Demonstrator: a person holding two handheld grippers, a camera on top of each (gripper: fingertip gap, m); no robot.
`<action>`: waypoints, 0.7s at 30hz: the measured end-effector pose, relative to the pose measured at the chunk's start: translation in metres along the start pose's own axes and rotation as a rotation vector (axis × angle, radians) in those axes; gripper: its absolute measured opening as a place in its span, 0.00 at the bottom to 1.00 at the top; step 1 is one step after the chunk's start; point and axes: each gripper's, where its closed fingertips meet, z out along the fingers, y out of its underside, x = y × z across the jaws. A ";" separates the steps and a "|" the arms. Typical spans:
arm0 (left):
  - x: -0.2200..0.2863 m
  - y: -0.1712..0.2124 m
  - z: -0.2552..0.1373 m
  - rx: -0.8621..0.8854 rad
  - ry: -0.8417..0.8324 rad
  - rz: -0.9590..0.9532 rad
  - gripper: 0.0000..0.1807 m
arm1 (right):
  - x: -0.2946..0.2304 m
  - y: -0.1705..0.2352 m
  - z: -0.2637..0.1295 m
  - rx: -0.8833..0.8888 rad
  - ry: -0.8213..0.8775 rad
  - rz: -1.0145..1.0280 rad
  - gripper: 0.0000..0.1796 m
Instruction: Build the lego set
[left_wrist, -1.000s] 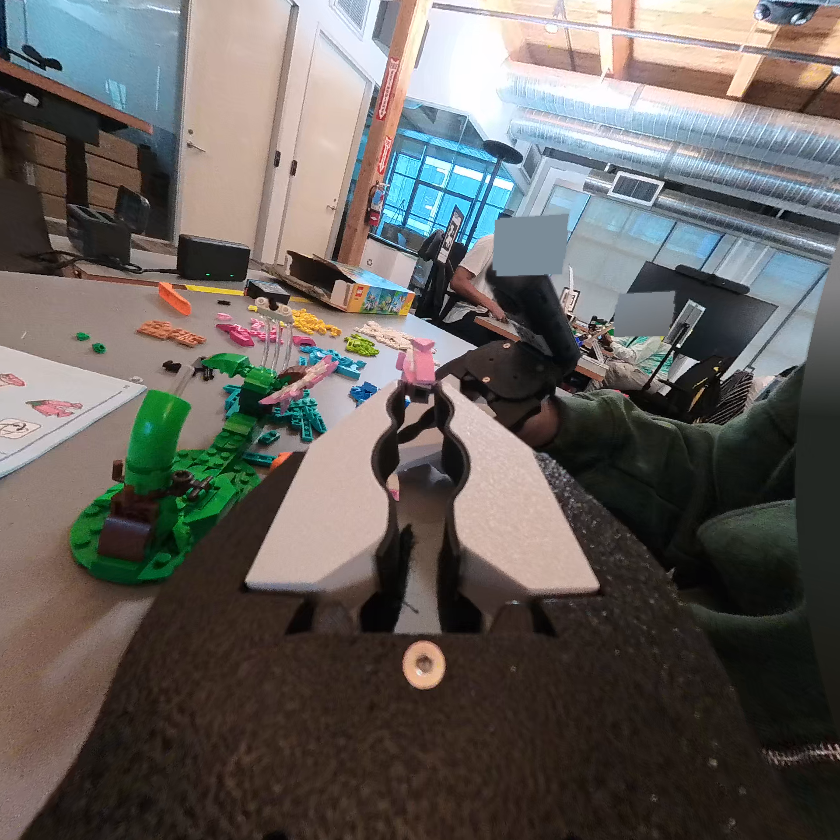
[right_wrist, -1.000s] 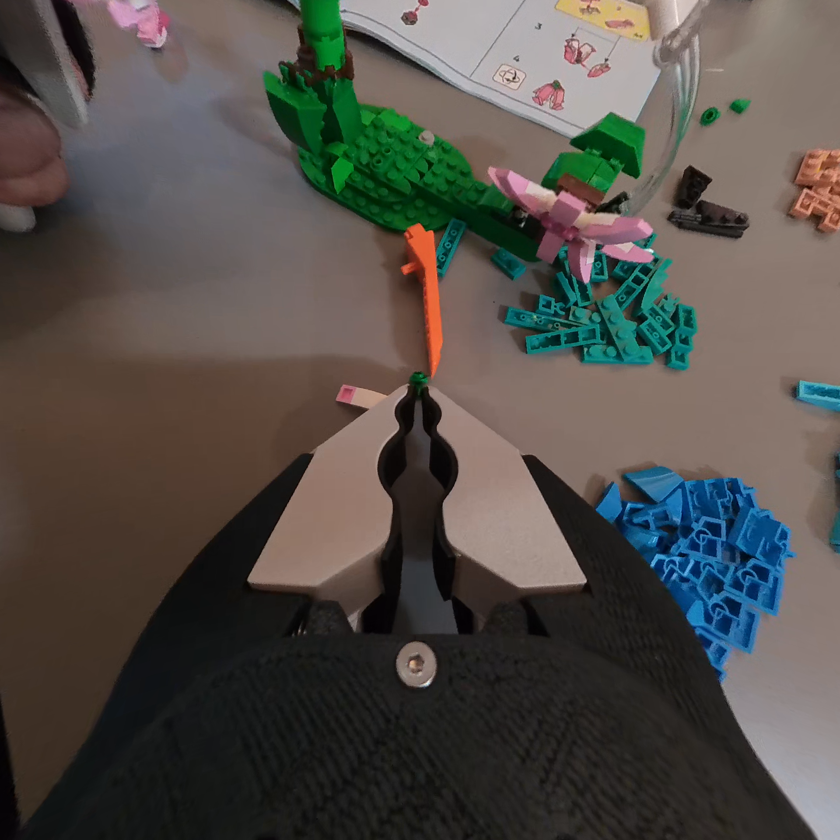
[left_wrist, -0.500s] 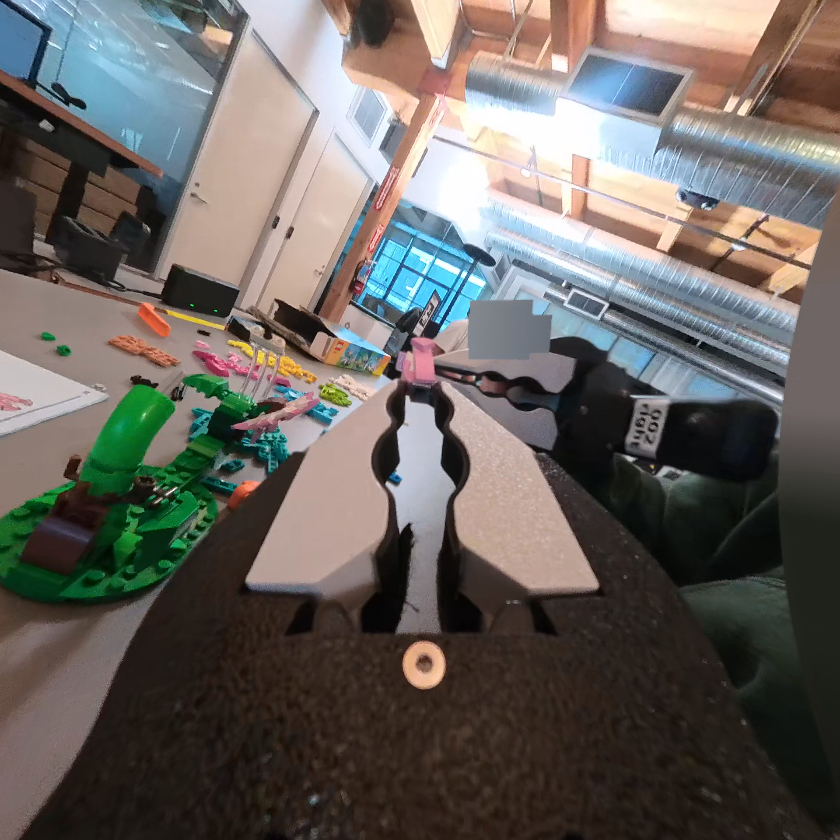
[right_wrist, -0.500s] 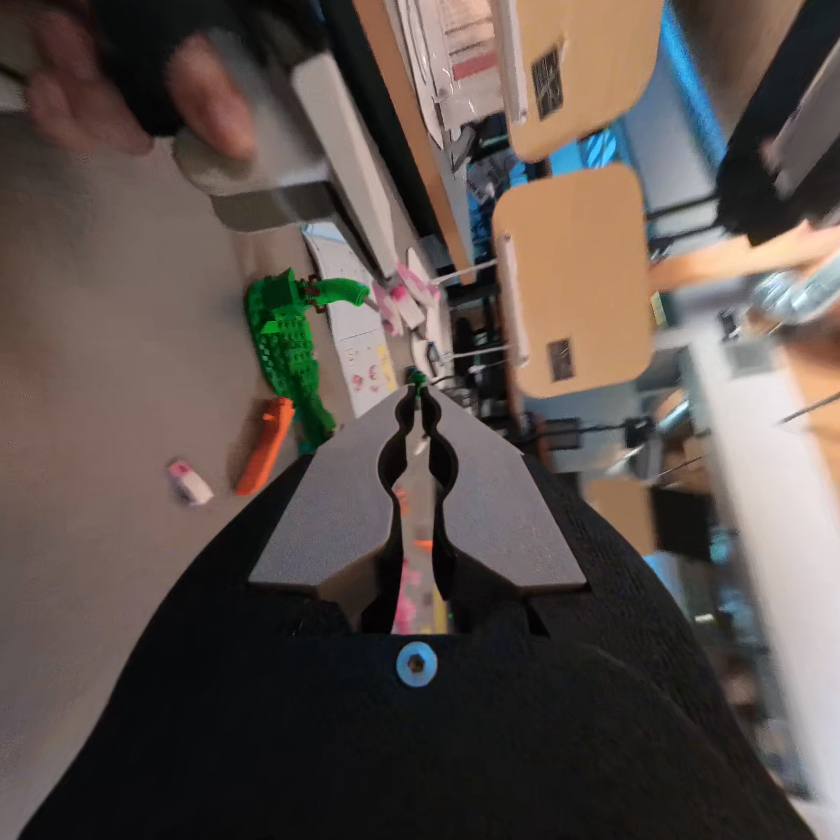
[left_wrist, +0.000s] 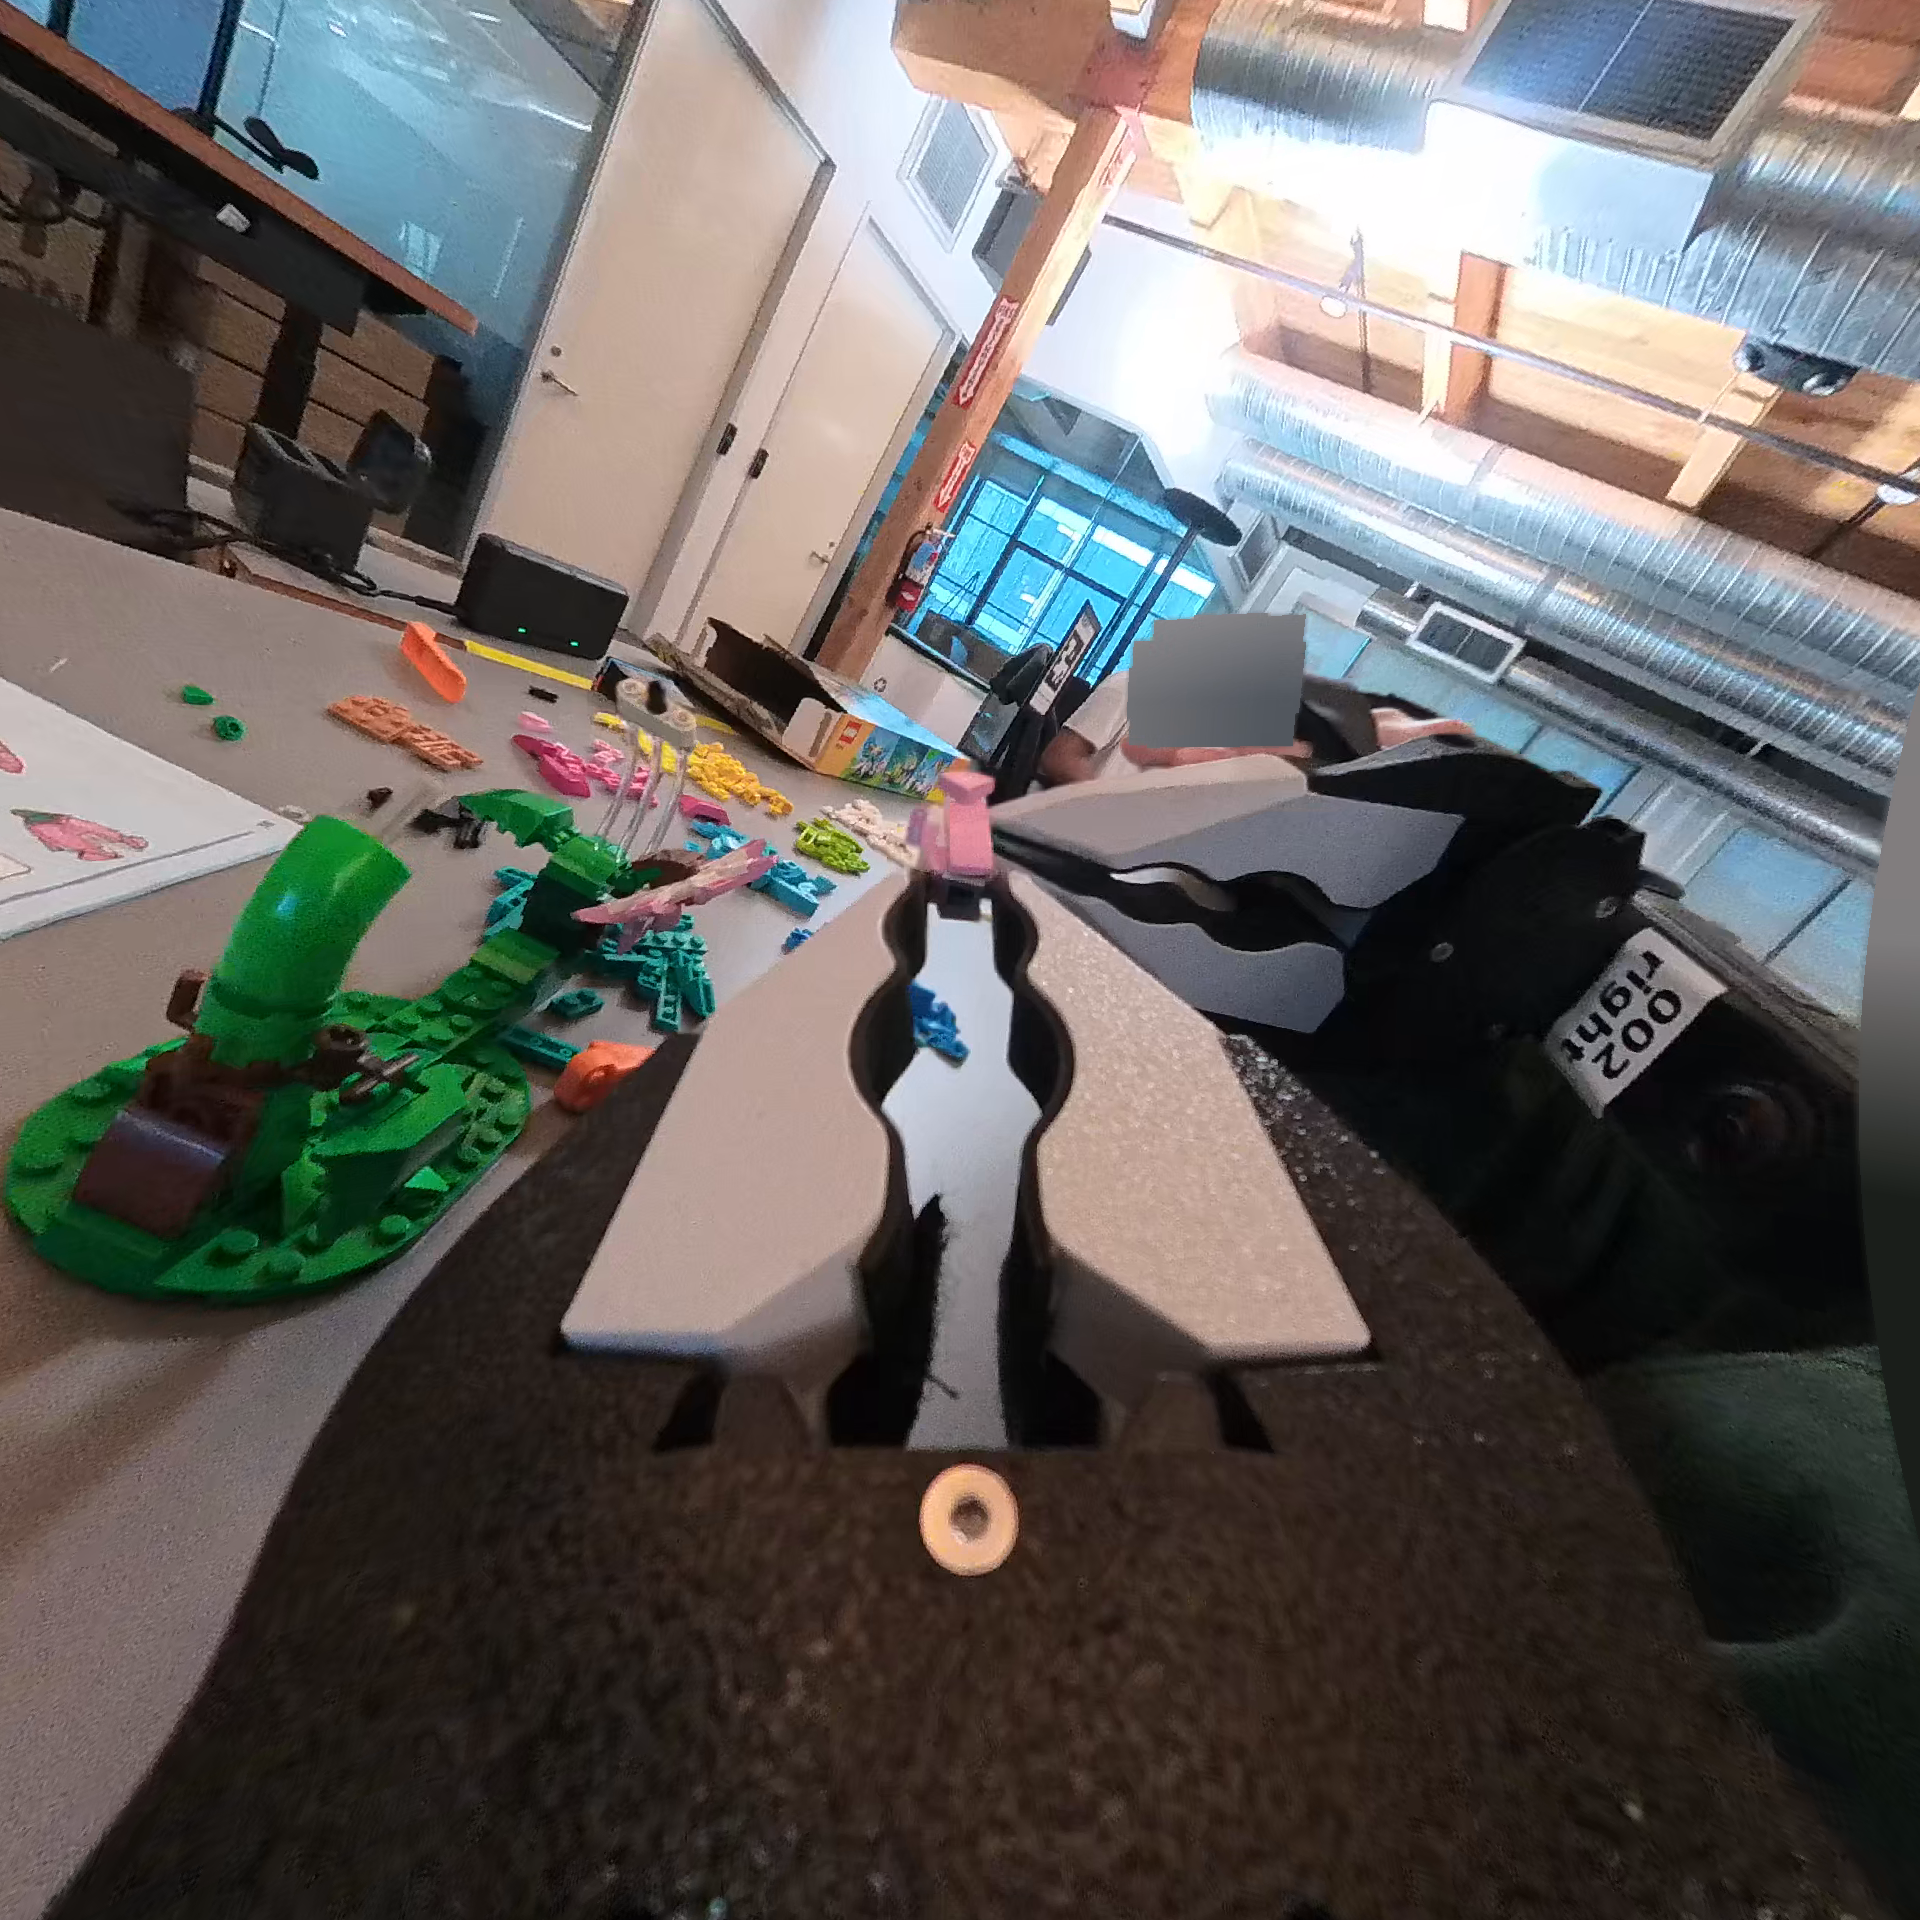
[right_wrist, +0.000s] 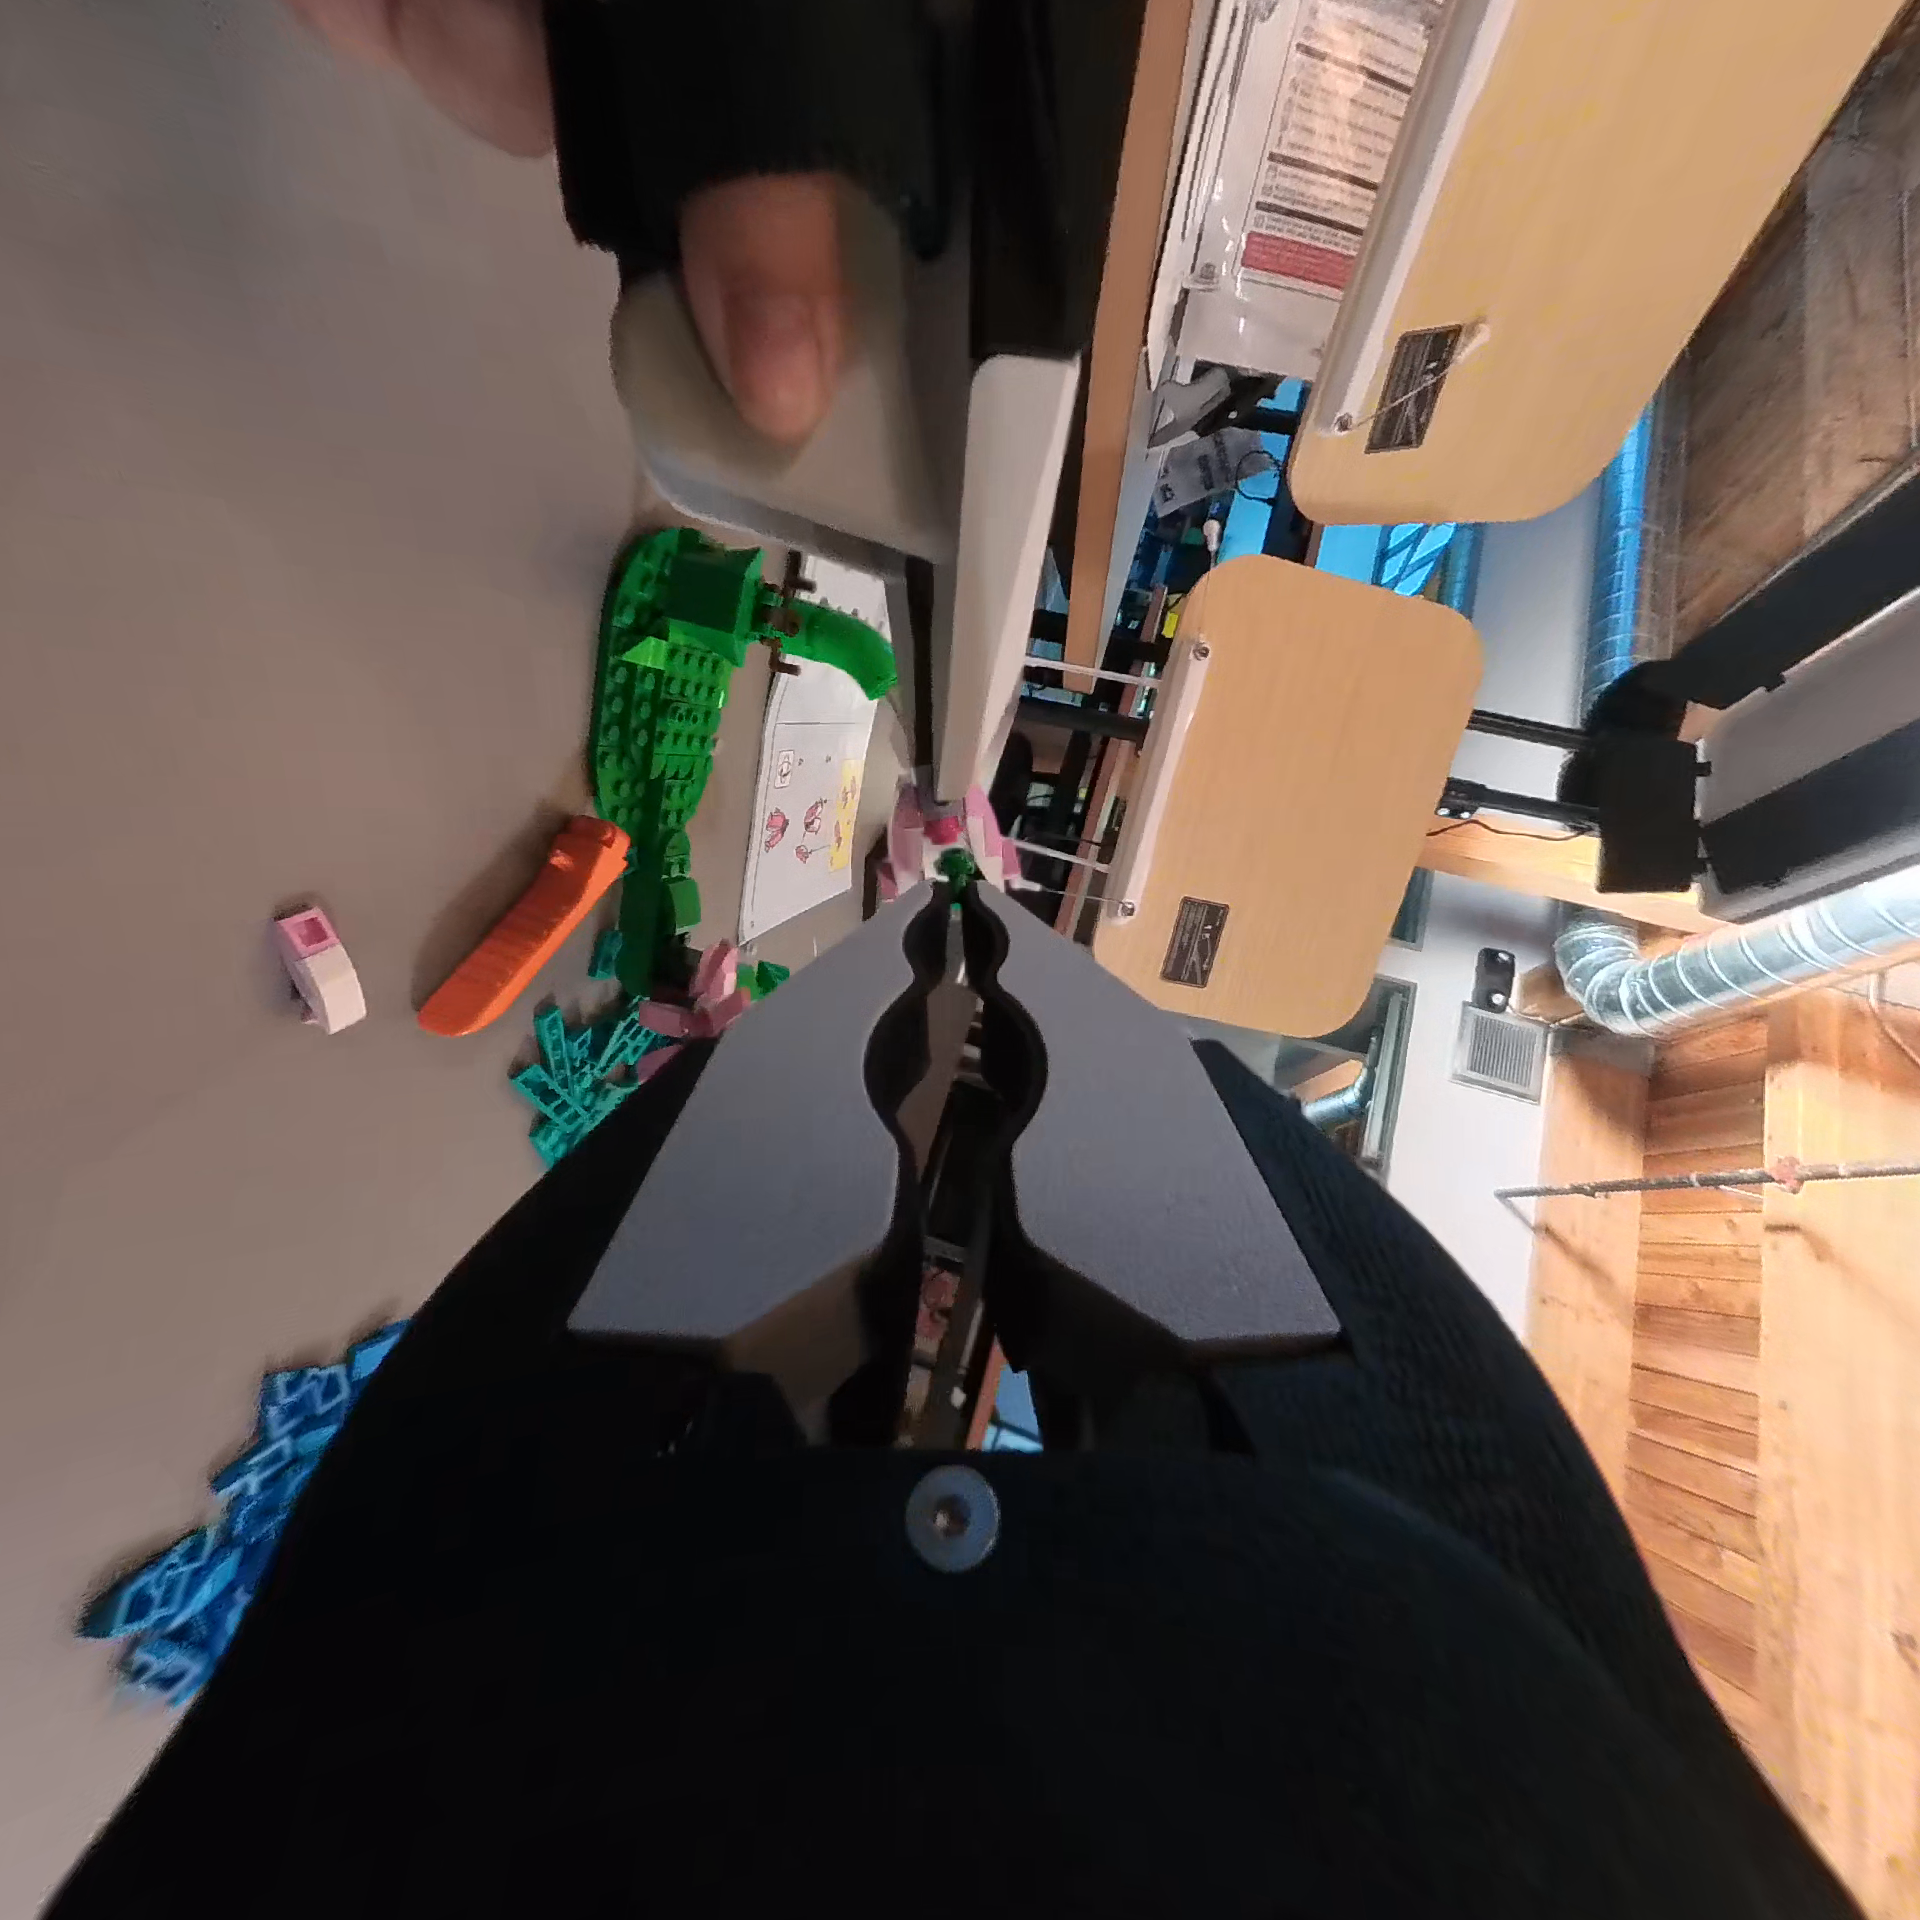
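My left gripper (left_wrist: 958, 896) is shut on a small pink flower piece (left_wrist: 964, 831), held up in the air. My right gripper (right_wrist: 954, 883) is shut on a tiny green stud (right_wrist: 953, 864) and is rolled on its side. In the left wrist view the right gripper (left_wrist: 1013, 831) comes in from the right, its tips touching the pink piece. In the right wrist view the pink piece (right_wrist: 940, 826) sits right at the green stud, under the left gripper's finger (right_wrist: 997, 582). The green base build with a curved stem (left_wrist: 260, 1091) stands on the table.
An orange brick separator (right_wrist: 525, 930) and a loose pink-and-white brick (right_wrist: 317, 951) lie by the base. Teal (left_wrist: 644, 966), blue (right_wrist: 229, 1507), yellow and pink brick piles, an instruction booklet (left_wrist: 94, 810) and the set's box (left_wrist: 873, 743) are on the grey table.
My right gripper lifted off the table, rolled sideways and brought the green stud up against the pink piece. My left gripper tilted upward and held the pink piece.
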 end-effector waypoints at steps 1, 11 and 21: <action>0.000 0.001 0.000 -0.007 -0.006 0.009 0.06 | -0.002 0.000 0.001 -0.008 -0.003 0.005 0.00; -0.011 0.008 -0.001 -0.049 -0.080 0.060 0.05 | -0.014 -0.001 0.008 -0.079 -0.022 0.131 0.00; -0.013 0.009 -0.002 -0.068 -0.092 0.082 0.05 | -0.018 -0.003 0.009 -0.055 -0.032 0.228 0.00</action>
